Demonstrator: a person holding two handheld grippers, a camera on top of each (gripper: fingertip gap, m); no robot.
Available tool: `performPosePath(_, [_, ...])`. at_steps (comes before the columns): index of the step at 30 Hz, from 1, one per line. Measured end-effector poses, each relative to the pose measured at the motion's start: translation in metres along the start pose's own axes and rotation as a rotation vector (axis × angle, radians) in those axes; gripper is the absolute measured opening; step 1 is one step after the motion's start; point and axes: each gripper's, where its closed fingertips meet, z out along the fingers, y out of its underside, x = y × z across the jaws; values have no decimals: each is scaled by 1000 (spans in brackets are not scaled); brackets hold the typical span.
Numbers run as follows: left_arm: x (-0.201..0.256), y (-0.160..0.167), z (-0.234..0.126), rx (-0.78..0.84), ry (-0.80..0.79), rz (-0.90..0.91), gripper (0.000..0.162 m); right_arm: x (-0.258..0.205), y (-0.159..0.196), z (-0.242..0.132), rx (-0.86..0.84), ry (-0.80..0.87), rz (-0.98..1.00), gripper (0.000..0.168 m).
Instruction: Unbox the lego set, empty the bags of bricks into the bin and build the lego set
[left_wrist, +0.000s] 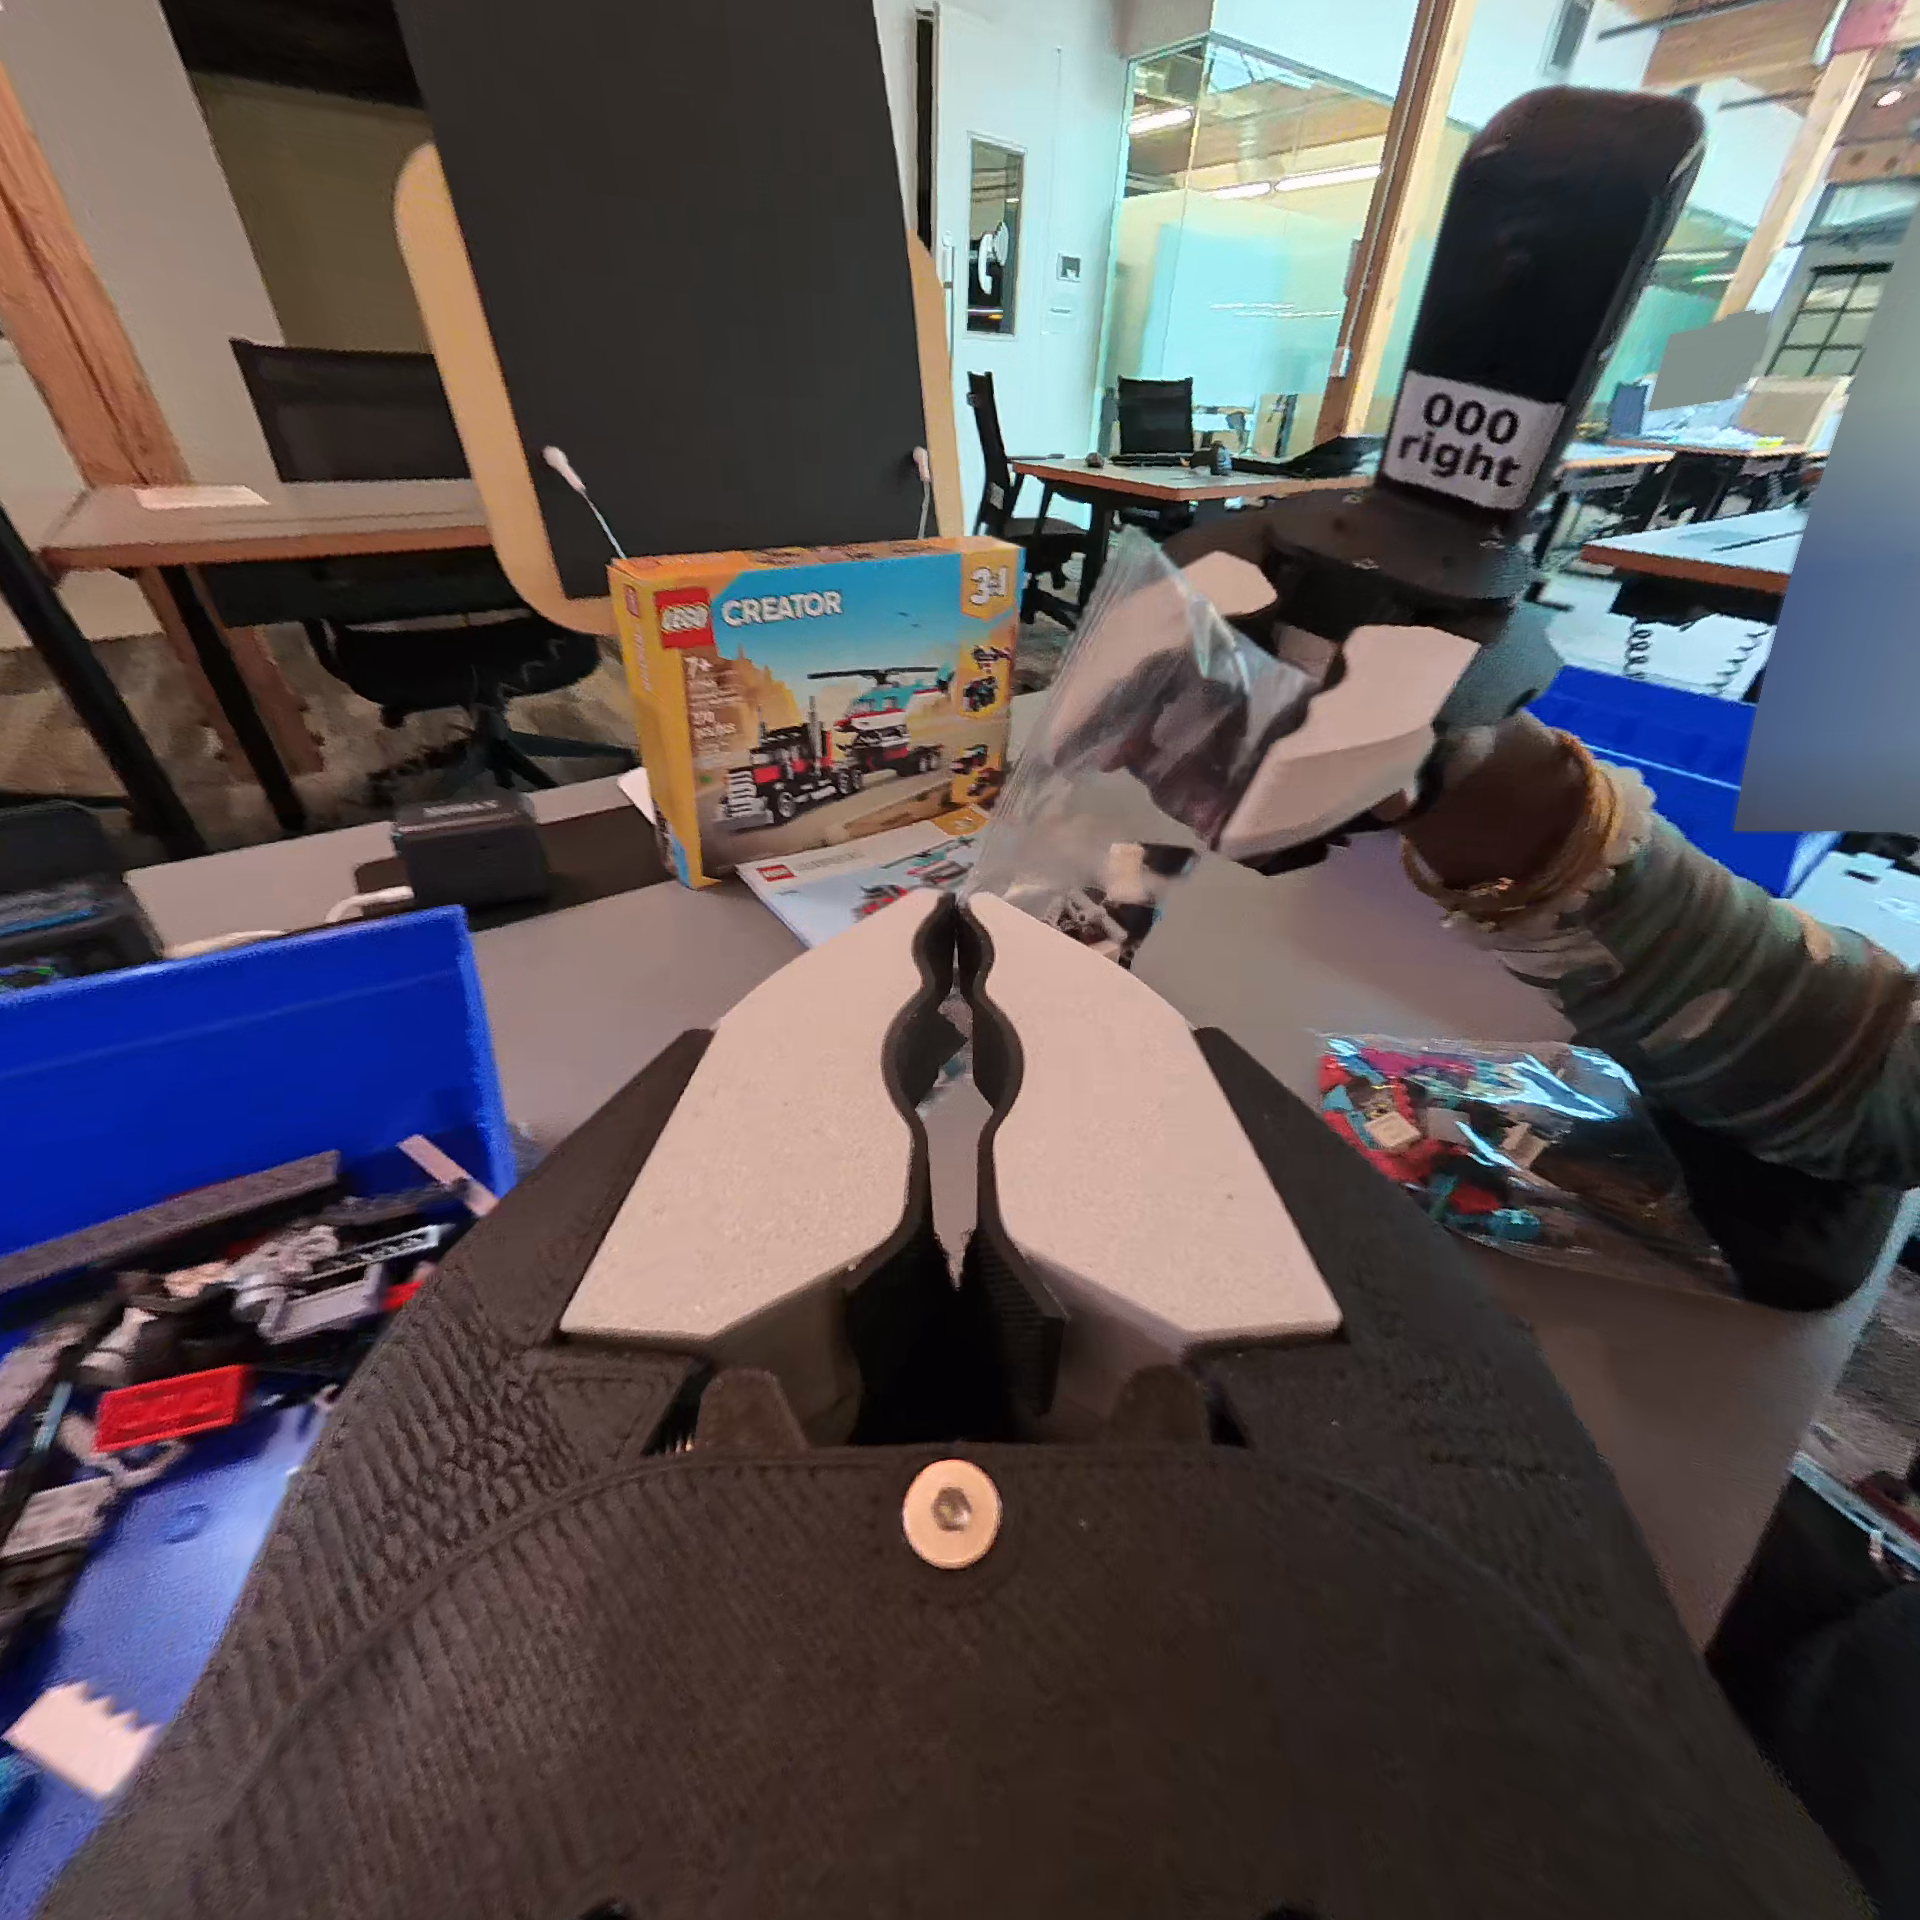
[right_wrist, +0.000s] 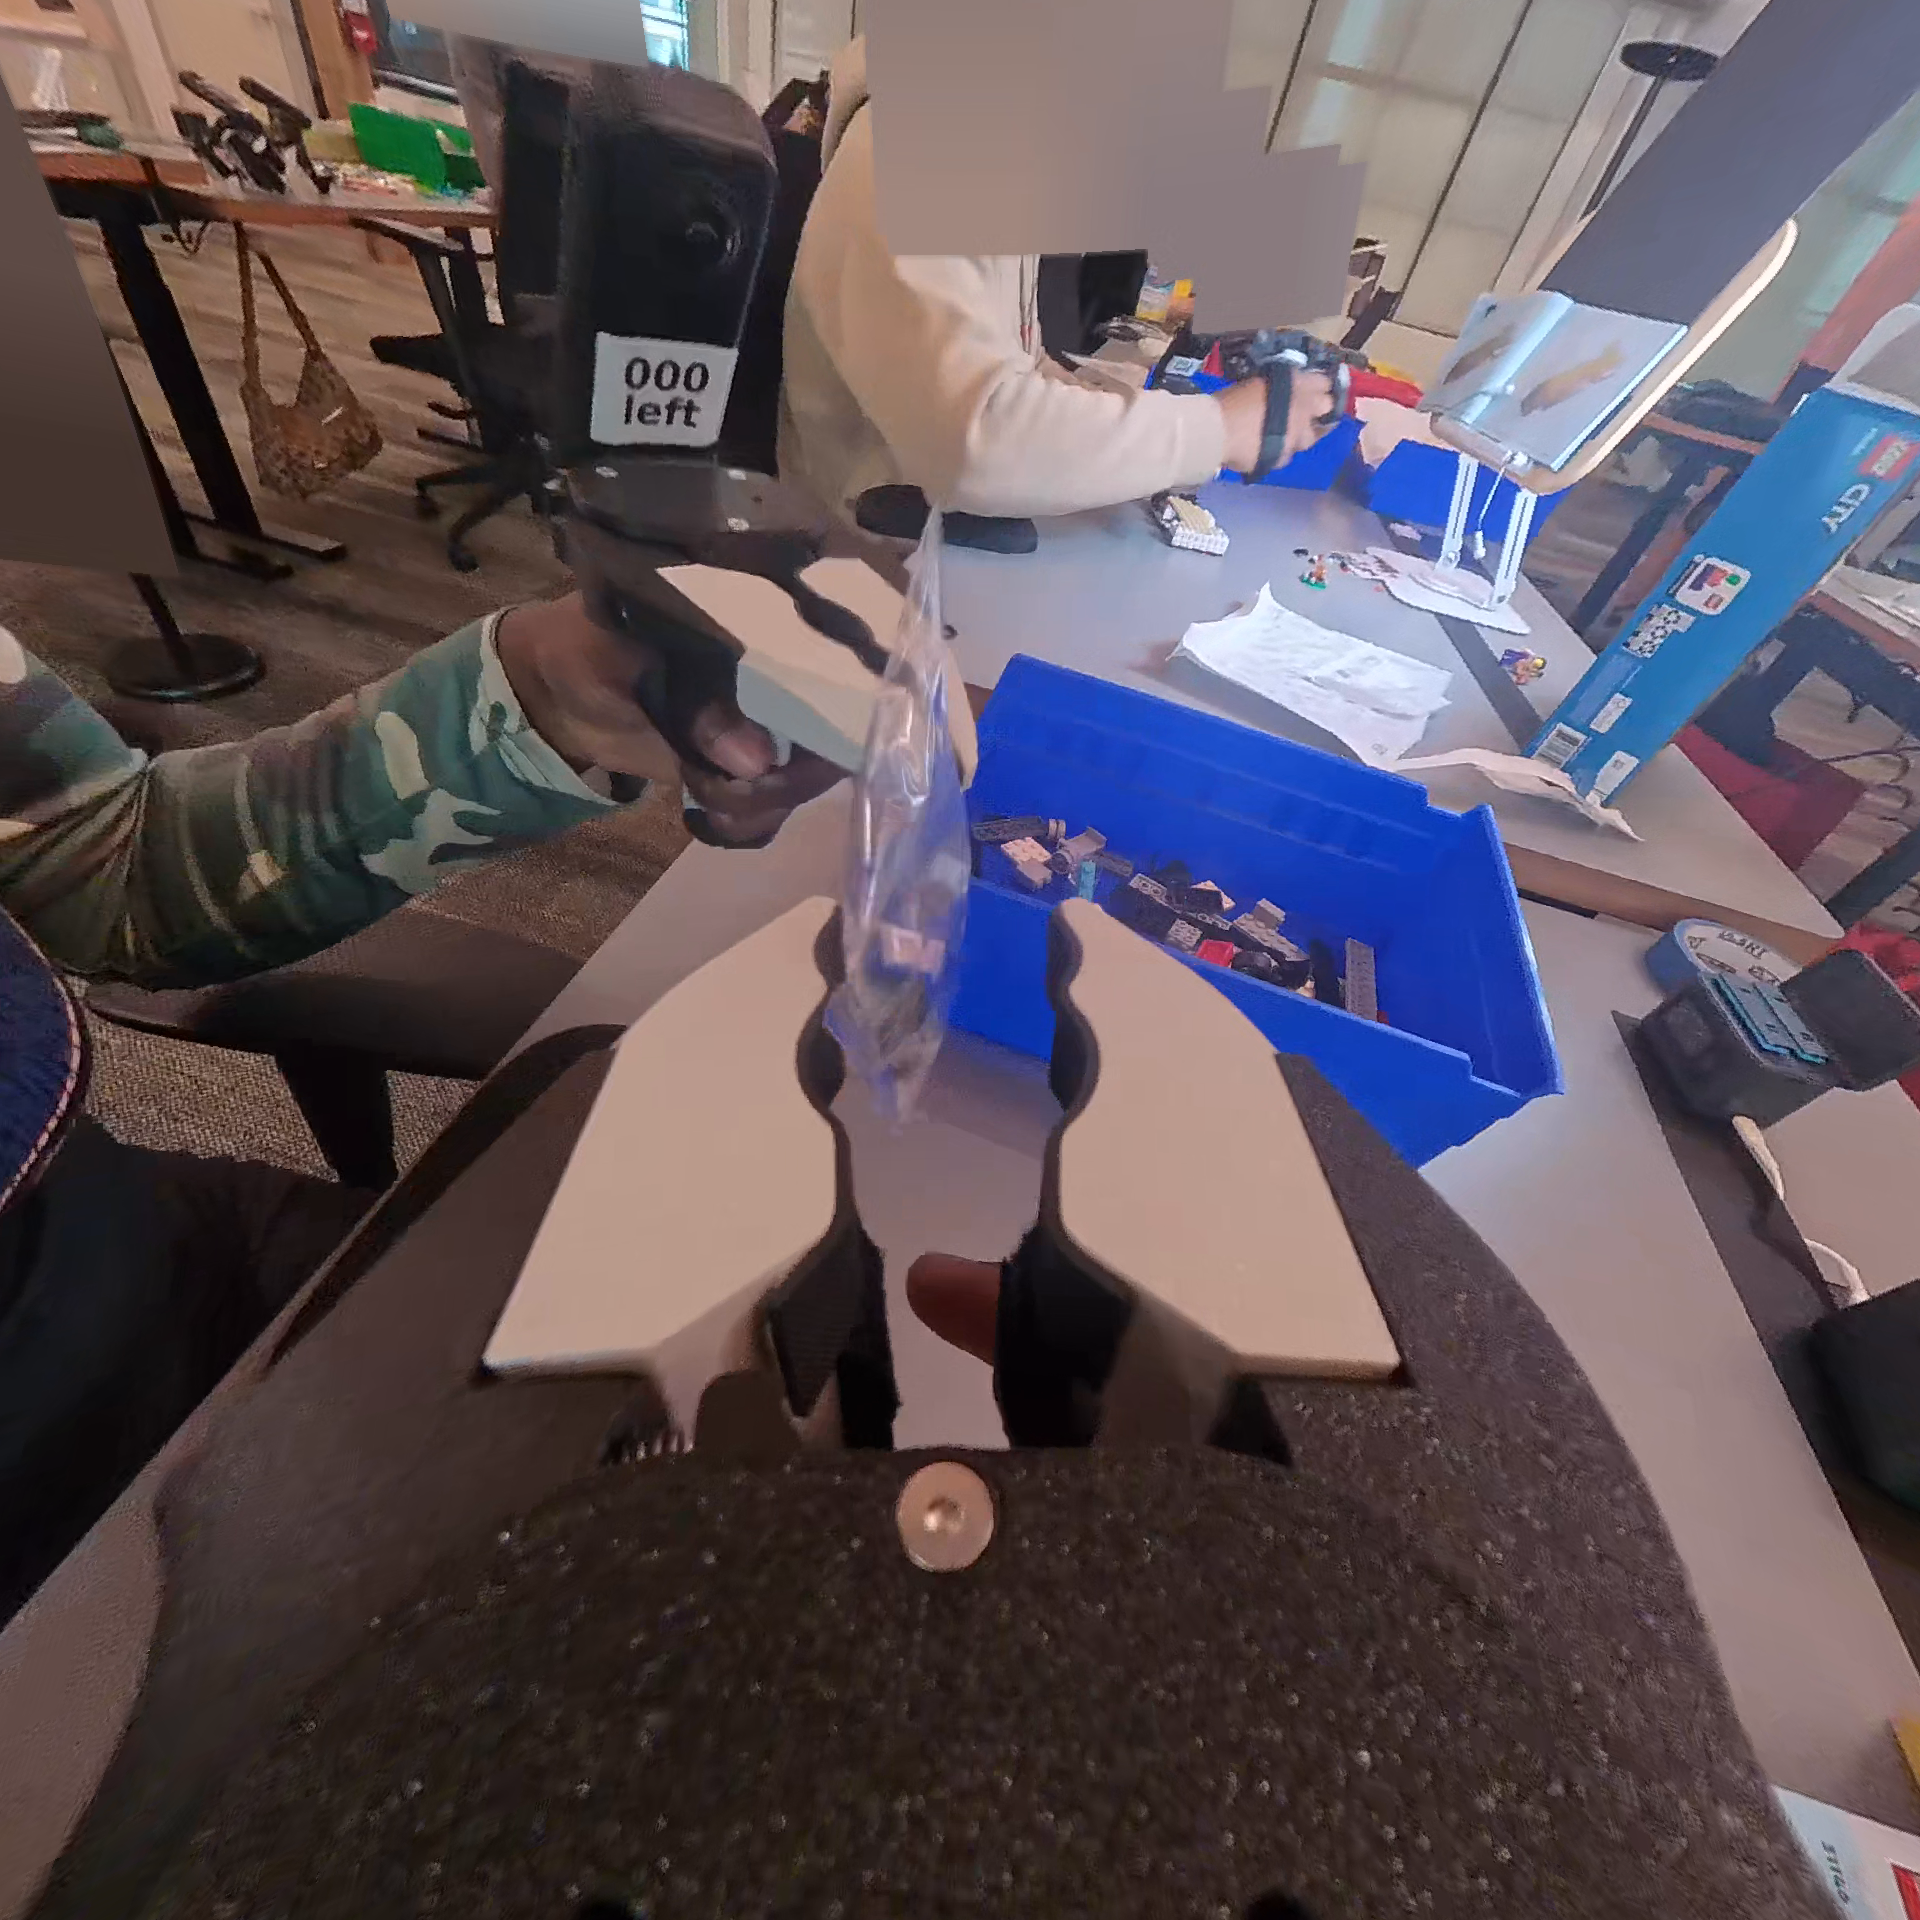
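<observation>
bin: blue bin (left_wrist: 239, 1039) sits at the left side of the tabletop (left_wrist: 623, 987), loose bricks (left_wrist: 208, 1320) piled in the bottom. From my right cam it's toward the far side, with an open front lip.

left claw: my left claw (left_wrist: 954, 914) is pinched fully closed on a corner of the clear bag (left_wrist: 1081, 769), with the tips meeting right on the plastic. It's held up off the tabletop.

left hand: in the right cam my left hand (right_wrist: 623, 686) is wrapped round the grip with the camo sleeve behind it. The forearm comes in roughly level from the left, and the claw points across toward the bin.

box: lego box (left_wrist: 821, 707) stands upright at the far edge of the tabletop. The instruction booklet (left_wrist: 831, 883) lies flat just in front of it.

bag: it hangs off my left claw with a few small bricks in the lower end, in the air beside the bin, not over it.

right claw: my right claw (right_wrist: 940, 925) is parted to a medium gap. The bag's lower end dangles between the fingers, and I can't tell if either pad touches it.

right hand: my right hand (left_wrist: 1507, 790) grips the handle with bracelets at the wrist. The forearm angles up from the near right, elbow low.

second bag: a sealed bag of colourful bricks (left_wrist: 1475, 1143) lies flat near the right edge, under my right forearm.
</observation>
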Motion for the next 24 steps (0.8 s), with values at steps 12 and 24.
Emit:
performPosePath(12, [12,3,2,100,46,-58,25,7,5,-15,42,-102,226,1])
performPosePath(24, [51,34,41,-272,160,290,6,-21,38,-8,-219,-216,131,1])
